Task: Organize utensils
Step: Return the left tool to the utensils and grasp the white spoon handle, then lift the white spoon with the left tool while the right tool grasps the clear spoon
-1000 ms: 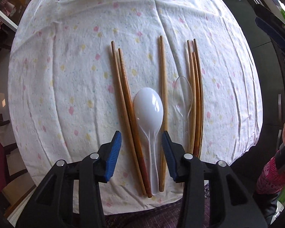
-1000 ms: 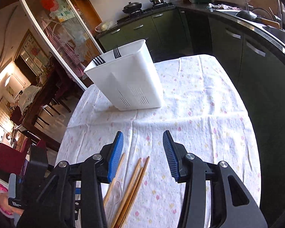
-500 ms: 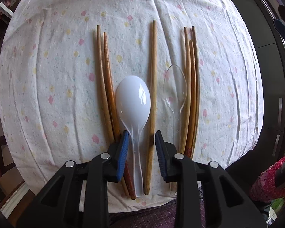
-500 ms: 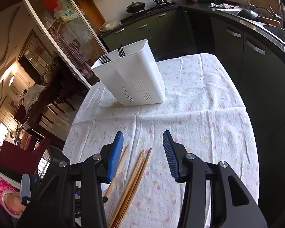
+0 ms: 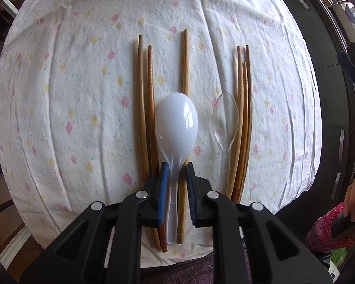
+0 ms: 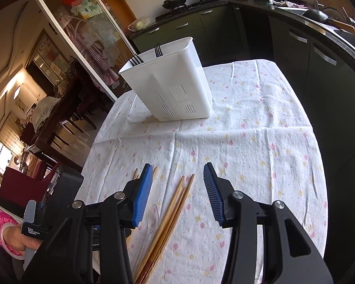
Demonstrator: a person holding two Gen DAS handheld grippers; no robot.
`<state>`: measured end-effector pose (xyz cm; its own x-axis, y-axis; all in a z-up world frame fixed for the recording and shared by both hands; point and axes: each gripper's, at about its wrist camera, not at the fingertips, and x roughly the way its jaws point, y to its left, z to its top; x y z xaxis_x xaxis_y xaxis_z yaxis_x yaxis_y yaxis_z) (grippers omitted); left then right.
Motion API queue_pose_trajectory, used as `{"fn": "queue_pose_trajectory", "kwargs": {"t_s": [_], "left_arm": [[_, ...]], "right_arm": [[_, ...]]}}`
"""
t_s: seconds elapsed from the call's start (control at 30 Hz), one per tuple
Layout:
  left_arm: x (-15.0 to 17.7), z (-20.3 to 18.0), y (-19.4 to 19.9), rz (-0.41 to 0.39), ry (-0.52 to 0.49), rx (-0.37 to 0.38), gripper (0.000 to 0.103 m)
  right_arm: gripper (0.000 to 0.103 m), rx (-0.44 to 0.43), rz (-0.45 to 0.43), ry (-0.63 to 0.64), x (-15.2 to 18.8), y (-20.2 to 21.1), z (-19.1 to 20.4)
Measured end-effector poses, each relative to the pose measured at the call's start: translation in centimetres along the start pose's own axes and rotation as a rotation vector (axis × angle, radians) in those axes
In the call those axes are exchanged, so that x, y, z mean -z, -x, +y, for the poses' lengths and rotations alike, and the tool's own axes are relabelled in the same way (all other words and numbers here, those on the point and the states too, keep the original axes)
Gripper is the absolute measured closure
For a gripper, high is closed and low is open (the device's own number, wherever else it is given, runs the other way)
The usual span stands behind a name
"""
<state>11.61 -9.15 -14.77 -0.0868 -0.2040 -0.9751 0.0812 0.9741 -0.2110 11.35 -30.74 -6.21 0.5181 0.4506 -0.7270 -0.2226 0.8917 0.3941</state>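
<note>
1. Two blue fingers of the left gripper have just been closing around the white spoon; a second ago they stood wide, either side of the spoon, one chopstick and part of the brown pair.
2. Now they sit tight at the spoon's neck, with that chopstick caught between them too. Whether the pads already press is hard to tell, so I read the grip as nearly made, not proven.
3. Meaning for the task: the spoon looks like the next piece to go, but a lift may drag the chopstick along or knock the pair lying against the left finger.
4. The right gripper hangs with its fingers apart and nothing between them, above the bundle of three chopsticks and the clear spoon.
5. The spoon lies bowl away from the person, at the near edge of the bench, between the brown pair and the single chopstick.
6. The bench wears a white cloth with small pink and yellow flowers, creased in a cross.
7. At its far end stands a white caddy with forks already in it.
8. Around it is a kitchen: dark green cabinets, a hob with pans, and a glass door on the left.
</note>
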Motion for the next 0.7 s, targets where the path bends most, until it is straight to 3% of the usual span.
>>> {"fn": "queue_pose_trajectory", "kwargs": {"t_s": [0.3, 0.53, 0.7], "left_arm": [[0.0, 3.3, 0.6, 0.001, 0.015, 0.021, 0.088], [-0.2, 3.3, 0.9, -0.01, -0.015, -0.042, 0.09], [-0.8, 2.9, 1.1, -0.008, -0.005, -0.071, 0.089]], "right_arm": [[0.057, 0.002, 0.018, 0.018, 0.3, -0.7, 0.5], [0.057, 0.009, 0.037, 0.031, 0.5, -1.3, 0.9], [0.053, 0.034, 0.106, 0.083, 1.1, -2.2, 2.3]]}}
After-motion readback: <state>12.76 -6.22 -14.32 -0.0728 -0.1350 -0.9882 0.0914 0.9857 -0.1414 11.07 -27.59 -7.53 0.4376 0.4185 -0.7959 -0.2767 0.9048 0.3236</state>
